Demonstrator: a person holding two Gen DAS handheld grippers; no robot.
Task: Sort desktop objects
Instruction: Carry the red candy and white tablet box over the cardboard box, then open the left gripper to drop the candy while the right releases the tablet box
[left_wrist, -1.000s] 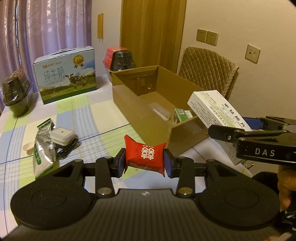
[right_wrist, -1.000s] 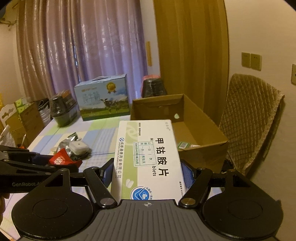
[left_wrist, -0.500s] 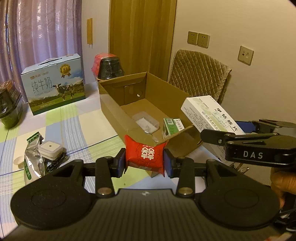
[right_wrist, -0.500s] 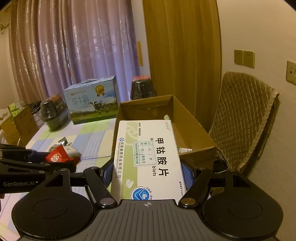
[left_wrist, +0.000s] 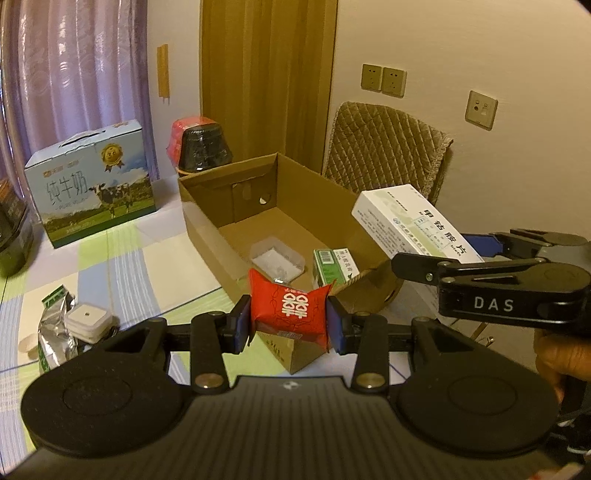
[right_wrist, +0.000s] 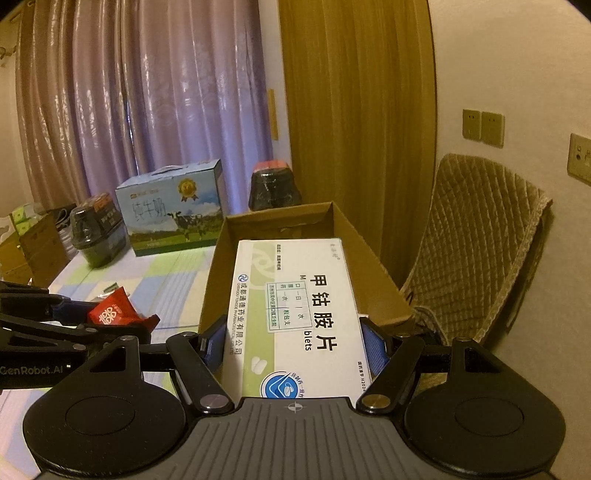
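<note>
The red packet (left_wrist: 290, 309) is clamped between the fingers of the left gripper (left_wrist: 289, 320), held in the air above the near corner of the cardboard box (left_wrist: 207, 236). The white medicine box (right_wrist: 295, 314) is gripped on its long sides by the right gripper (right_wrist: 293, 345), raised over the box's near right edge; in the left wrist view it shows to the right of the packet (left_wrist: 410, 225).

Inside the cardboard box lie a clear plastic tray (left_wrist: 277, 258) and, just right of it, a green carton (left_wrist: 334, 267).

On the checked table (left_wrist: 140, 266), left of the cardboard box, rest a silver pouch (left_wrist: 51, 332) and a white square case (left_wrist: 88, 321), touching. At the far left stands a milk carton (left_wrist: 92, 181); a dark tub (left_wrist: 201, 147) stands behind the cardboard box. A quilted chair (left_wrist: 384, 155) is at the far right, and a hand (left_wrist: 557, 358) shows at the right edge.
</note>
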